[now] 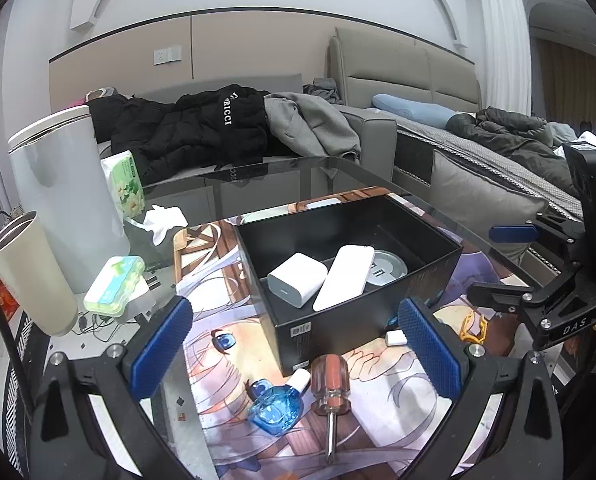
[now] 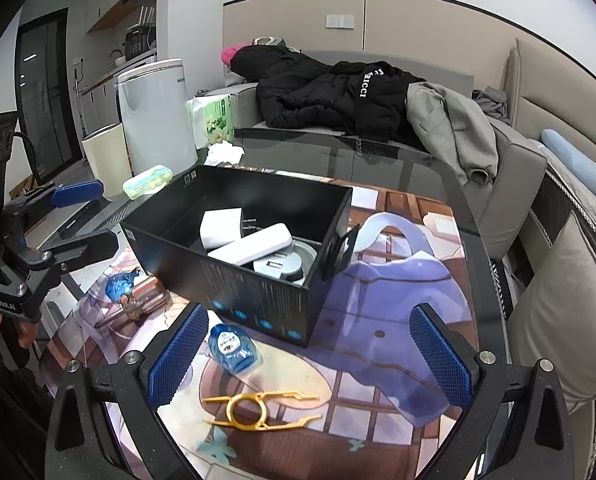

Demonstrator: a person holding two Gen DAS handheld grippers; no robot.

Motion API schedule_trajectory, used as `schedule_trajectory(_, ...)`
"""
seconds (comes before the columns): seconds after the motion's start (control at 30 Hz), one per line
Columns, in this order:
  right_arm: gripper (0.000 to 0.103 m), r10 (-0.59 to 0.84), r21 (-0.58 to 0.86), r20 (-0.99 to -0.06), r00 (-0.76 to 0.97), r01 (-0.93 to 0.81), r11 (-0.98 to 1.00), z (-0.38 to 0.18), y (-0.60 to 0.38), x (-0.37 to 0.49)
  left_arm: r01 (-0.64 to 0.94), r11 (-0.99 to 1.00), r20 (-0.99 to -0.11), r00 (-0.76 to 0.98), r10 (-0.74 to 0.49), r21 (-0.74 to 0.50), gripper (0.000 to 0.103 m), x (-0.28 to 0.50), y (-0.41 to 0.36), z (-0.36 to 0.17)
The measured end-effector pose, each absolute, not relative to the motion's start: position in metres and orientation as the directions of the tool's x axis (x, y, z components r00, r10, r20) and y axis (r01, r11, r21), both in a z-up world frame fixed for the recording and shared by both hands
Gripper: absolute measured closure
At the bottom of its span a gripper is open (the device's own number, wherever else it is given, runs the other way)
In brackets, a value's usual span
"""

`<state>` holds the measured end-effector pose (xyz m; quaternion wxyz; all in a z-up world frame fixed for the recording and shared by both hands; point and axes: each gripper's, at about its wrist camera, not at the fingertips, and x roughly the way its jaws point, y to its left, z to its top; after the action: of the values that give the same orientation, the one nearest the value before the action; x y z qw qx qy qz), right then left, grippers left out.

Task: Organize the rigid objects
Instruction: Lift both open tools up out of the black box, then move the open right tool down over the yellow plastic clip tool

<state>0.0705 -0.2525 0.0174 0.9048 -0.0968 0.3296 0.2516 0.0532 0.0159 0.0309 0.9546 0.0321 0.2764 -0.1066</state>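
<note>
An open black box (image 1: 349, 320) stands on the printed mat. In it lie a white charger (image 1: 296, 278), a white bar-shaped device (image 1: 343, 276) and a round silver socket (image 1: 387, 268). Before the box lie a blue bottle (image 1: 276, 402) and an amber-handled screwdriver (image 1: 329, 384), just under my left gripper (image 1: 296, 346), which is open and empty. My right gripper (image 2: 309, 356) is open too, facing the box's (image 2: 258, 300) near corner. A second blue bottle (image 2: 234, 350) lies by its left finger, and a gold tweezer-like tool (image 2: 258, 410) lies below it.
Left of the mat (image 1: 202, 264) stand a tall white canister (image 1: 66, 184), a beige cup (image 1: 30, 272), a green case (image 1: 114, 284), a tissue pack (image 1: 128, 184) and a crumpled tissue (image 1: 164, 218). Beyond the glass table's edge (image 2: 473, 216) is a sofa with jackets (image 2: 337, 88).
</note>
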Motion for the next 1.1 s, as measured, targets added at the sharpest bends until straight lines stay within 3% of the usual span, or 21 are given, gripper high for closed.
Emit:
schedule_trajectory(0.5, 0.001, 0.363, -0.013, -0.745, 0.559, -0.557, 0.83, -0.014, -0.26, 0.057, 0.228, 0.974, -0.563, 0.807, -0.178, 0.019, 0.0, 0.039, 0.022, 0.026)
schedule_trajectory(1.1, 0.001, 0.351, -0.008, -0.799, 0.488, -0.593, 0.805, -0.034, -0.248, 0.052, 0.251, 0.968, -0.613, 0.765, -0.197, 0.003, 0.0, 0.04, 0.015, 0.015)
